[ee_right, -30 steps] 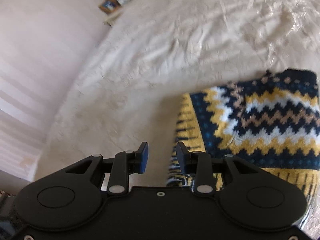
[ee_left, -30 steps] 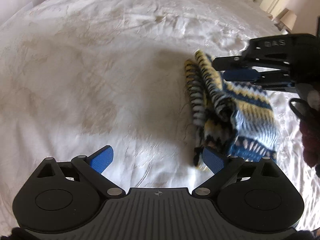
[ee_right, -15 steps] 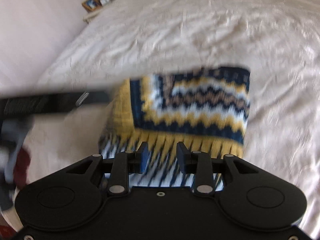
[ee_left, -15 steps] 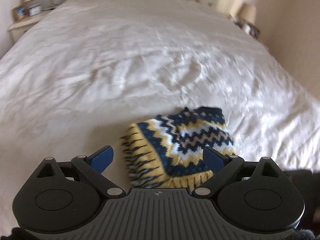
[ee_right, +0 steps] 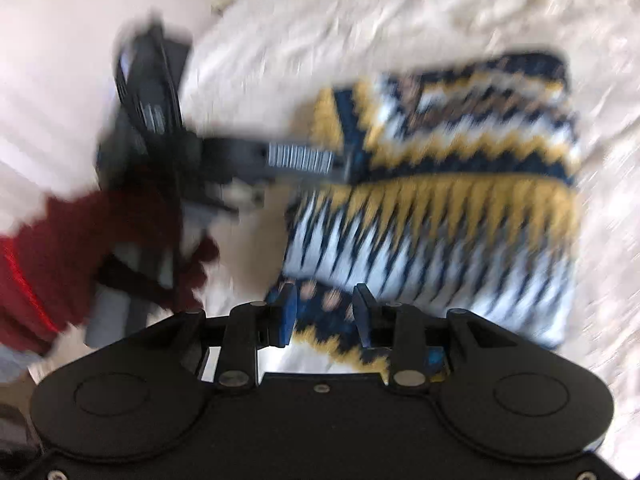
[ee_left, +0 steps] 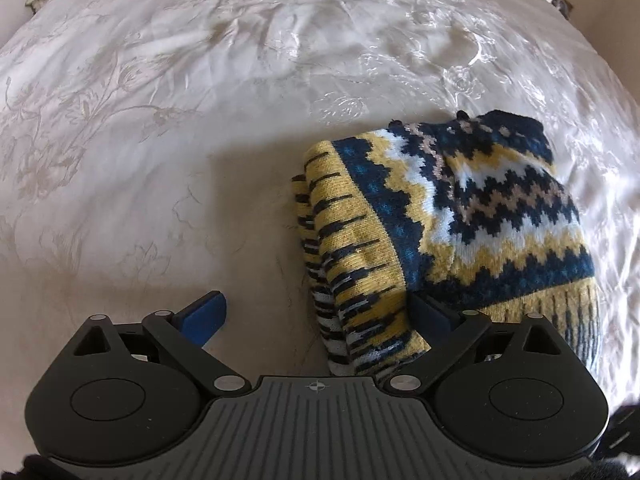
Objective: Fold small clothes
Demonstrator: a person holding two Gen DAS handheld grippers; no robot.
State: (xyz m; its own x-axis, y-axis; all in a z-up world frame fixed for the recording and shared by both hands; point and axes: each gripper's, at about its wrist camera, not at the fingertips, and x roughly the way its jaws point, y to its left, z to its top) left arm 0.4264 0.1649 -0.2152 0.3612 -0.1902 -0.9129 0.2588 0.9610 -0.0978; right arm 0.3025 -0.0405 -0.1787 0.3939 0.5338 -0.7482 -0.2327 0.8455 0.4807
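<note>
A small knitted garment (ee_left: 472, 224) in navy, mustard-yellow and white zigzag bands lies folded over on the cream embroidered bedspread (ee_left: 168, 112), right of centre in the left wrist view. The left gripper (ee_left: 320, 316) hangs over the garment's ribbed, striped edge with its fingers (ee_left: 204, 314) spread wide; one blue pad sits over bare bedspread and the other is beside or partly under the knit, though contact cannot be judged. In the blurred right wrist view the right gripper (ee_right: 324, 316) shows its fingers narrowly apart over the near edge of the garment, with patterned cloth visible in the gap; whether the pads press on it cannot be told. A hand in a dark red glove (ee_right: 120, 248) carries the left gripper there. The knit looks light, soft and limp, likely to sag and unfold when lifted; the thicker ribbed hem or a doubled corner should give the firmest hold.
</note>
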